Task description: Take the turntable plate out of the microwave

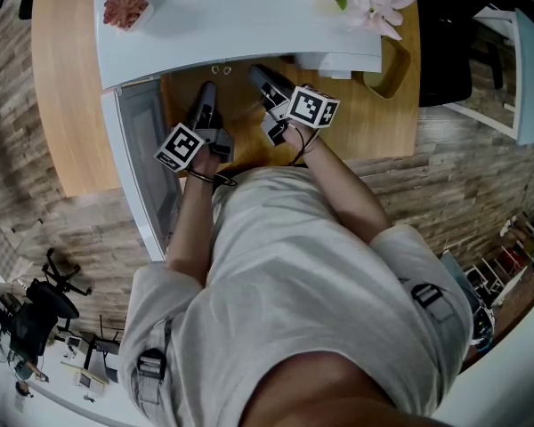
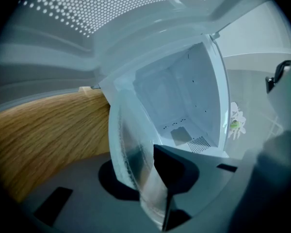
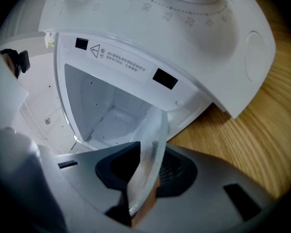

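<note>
The left gripper (image 2: 153, 181) is clamped on one rim of the turntable plate (image 2: 128, 144) and the right gripper (image 3: 138, 181) on the opposite rim, likely so the glass is carried level; the plate sits just in front of the microwave (image 3: 184, 38), outside its open cavity (image 2: 179, 91); in the head view the microwave's top hides the cavity and the clear plate barely shows; whether the plate touches the counter (image 3: 262, 125) I cannot tell.

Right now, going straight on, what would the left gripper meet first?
Holding the turntable plate, the left gripper aims into the open microwave; probably its cavity floor first, depth unclear.
</note>
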`<state>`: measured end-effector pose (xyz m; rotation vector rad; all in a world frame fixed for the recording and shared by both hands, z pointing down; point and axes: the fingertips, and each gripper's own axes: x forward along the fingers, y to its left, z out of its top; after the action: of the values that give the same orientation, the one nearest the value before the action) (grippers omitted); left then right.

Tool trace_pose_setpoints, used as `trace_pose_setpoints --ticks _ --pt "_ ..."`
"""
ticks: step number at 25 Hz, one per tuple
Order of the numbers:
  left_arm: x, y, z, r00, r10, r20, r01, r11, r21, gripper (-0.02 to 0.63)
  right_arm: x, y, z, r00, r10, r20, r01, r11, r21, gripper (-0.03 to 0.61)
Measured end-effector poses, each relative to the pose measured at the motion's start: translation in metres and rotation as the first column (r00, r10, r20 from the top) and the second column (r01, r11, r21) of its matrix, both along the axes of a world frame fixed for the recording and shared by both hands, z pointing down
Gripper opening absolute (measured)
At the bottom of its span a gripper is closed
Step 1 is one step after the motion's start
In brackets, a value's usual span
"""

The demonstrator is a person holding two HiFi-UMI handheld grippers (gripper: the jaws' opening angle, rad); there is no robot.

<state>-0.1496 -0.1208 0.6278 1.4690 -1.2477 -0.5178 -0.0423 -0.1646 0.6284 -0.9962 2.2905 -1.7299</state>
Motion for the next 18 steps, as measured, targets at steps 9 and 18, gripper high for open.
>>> trace_pose_setpoints --ticks 9,18 --pt "0.002 0.006 -0.001 1.0 0.007 0.007 -0.007 1.0 -0.003 0.097 0.002 0.007 0.0 1.0 -0.008 -0.013 0.008 1.0 -0.007 0.1" --pt "0.005 0.016 0.001 1.0 0.018 0.008 -0.018 1.0 -0.008 0.097 0.006 0.02 0.001 1.0 -0.002 -0.008 0.002 1.0 -0.017 0.097"
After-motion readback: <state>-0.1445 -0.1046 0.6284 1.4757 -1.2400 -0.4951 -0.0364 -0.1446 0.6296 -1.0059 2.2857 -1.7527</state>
